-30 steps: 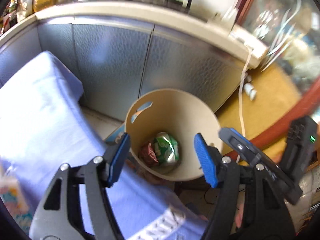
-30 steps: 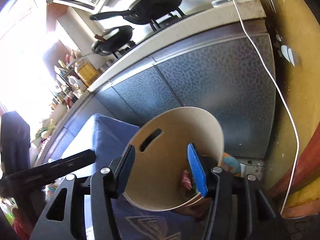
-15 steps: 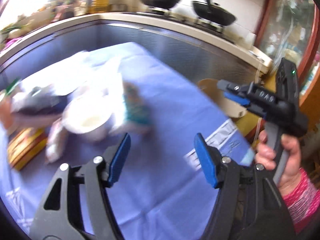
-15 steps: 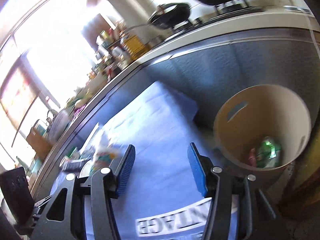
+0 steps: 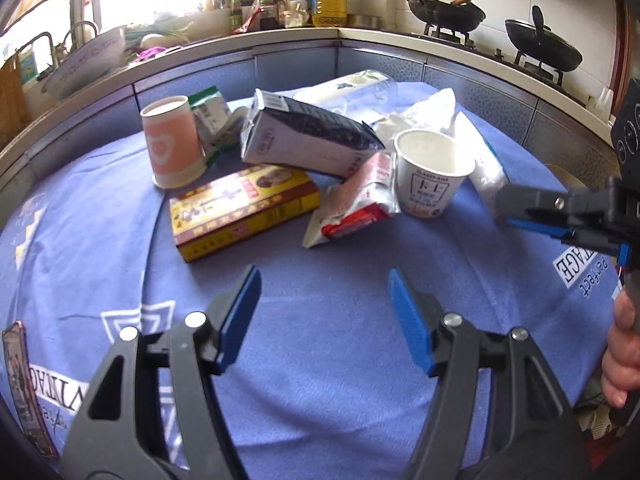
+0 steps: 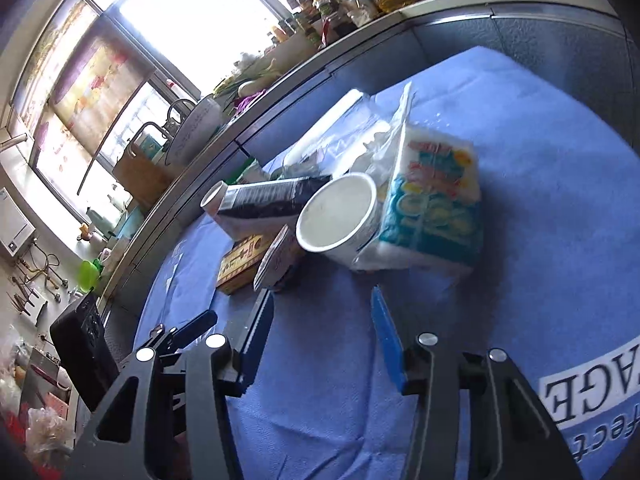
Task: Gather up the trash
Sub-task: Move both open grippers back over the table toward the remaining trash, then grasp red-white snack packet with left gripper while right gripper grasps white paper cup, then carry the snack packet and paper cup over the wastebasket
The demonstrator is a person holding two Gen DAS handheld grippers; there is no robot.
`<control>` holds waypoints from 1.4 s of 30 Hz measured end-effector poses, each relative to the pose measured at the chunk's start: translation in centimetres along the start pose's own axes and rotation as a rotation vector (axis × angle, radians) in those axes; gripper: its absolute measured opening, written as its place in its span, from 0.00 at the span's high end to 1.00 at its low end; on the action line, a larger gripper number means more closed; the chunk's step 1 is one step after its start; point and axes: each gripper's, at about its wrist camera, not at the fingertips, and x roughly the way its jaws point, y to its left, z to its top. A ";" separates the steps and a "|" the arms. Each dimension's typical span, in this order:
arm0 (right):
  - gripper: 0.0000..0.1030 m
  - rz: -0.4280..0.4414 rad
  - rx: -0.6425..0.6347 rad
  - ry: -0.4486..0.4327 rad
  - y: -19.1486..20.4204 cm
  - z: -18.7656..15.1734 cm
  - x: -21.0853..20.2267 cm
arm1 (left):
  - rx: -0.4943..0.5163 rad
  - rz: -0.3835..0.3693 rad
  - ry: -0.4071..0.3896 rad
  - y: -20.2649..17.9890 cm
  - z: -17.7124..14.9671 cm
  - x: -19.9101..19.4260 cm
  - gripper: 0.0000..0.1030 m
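A pile of trash lies on the blue tablecloth (image 5: pixel 320 340): a white paper cup (image 5: pixel 432 178), a dark milk carton (image 5: pixel 308 140), a yellow and brown box (image 5: pixel 244 210), a pink paper cup (image 5: pixel 172 148), a red and white wrapper (image 5: pixel 356 204). My left gripper (image 5: pixel 324 298) is open and empty, short of the pile. My right gripper (image 6: pixel 322 320) is open and empty, just before the white cup (image 6: pixel 336 216) and a colourful tissue pack (image 6: pixel 432 204). The right gripper also shows at the right edge of the left wrist view (image 5: pixel 560 216).
A grey kitchen counter (image 5: pixel 280 40) curves behind the table with bottles, a sink and two black woks (image 5: pixel 444 4). A phone-like object (image 5: pixel 24 384) lies at the cloth's left edge. The left gripper's body shows in the right wrist view (image 6: pixel 84 340).
Both grippers have swung away from the beige bin with the green can and now face the trash pile on the table. Both stay open and empty.
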 end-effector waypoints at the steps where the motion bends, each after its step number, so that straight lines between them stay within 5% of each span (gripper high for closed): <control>1: 0.51 -0.008 0.005 0.007 0.0 0.1 0.3 | 0.009 0.000 -0.006 -0.1 0.1 0.2 0.38; 9: 0.51 -0.025 0.107 -0.024 -0.8 4.0 1.6 | 0.095 0.030 -0.058 -2.8 3.3 3.7 0.42; 12: 0.51 -0.038 0.146 -0.048 -1.1 5.2 2.3 | 0.101 -0.005 -0.041 -3.1 4.0 4.5 0.77; 16: 0.82 -0.053 0.138 -0.034 -1.2 5.5 3.3 | 0.034 -0.055 -0.023 -1.7 3.6 3.7 0.87; 20: 0.95 -0.015 0.119 -0.028 -0.5 4.2 2.6 | -0.019 -0.117 -0.029 0.2 2.2 1.1 0.87; 28: 0.96 0.100 0.090 0.005 0.8 1.8 -0.4 | -0.141 -0.219 -0.059 3.0 0.7 -3.9 0.87; 33: 0.96 0.155 0.134 -0.059 -0.4 2.4 -4.2 | -0.145 -0.268 -0.107 2.7 2.5 -5.8 0.87; 37: 0.96 0.136 0.191 -0.175 -3.7 3.4 -8.5 | -0.081 -0.355 -0.123 -0.7 5.3 -5.8 0.87; 42: 0.96 0.021 0.289 -0.354 -10.8 3.3 -14.8 | 0.087 -0.504 -0.121 -10.0 10.1 -4.0 0.87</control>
